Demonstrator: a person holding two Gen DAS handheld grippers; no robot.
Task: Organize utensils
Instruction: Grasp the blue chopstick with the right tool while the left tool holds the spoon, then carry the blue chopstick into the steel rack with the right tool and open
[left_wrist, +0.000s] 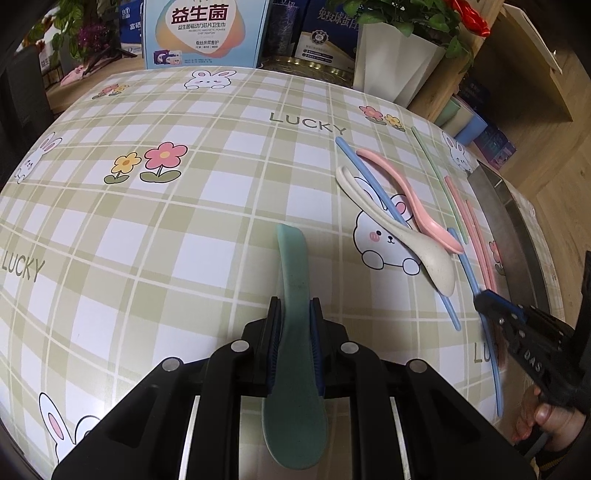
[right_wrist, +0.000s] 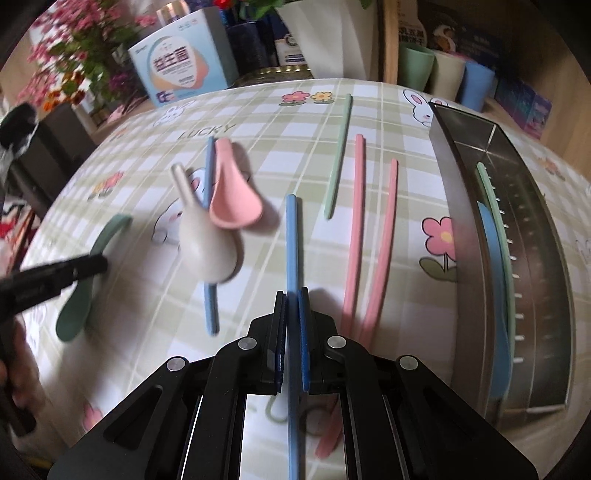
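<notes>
The steel slotted tray (right_wrist: 461, 206) already holds a green chopstick and what looks like a blue spoon (view distorted). The left gripper (left_wrist: 295, 314) is clamped on the green plastic spoon (left_wrist: 293, 332); the right gripper (right_wrist: 291, 306) pinches 1 blue chopstick (right_wrist: 291, 236). The cream spoon (right_wrist: 207, 251), pink spoon (right_wrist: 232, 199) and 4 chopsticks remain on the checked tablecloth (right_wrist: 295, 122).

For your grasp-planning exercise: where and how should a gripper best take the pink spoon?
Probably the pink spoon by its narrow handle, from above, gripper straddling it across its width. The bowl is broad and lies against the cream spoon, while the handle's far end is freer, though a blue chopstick lies alongside.
</notes>
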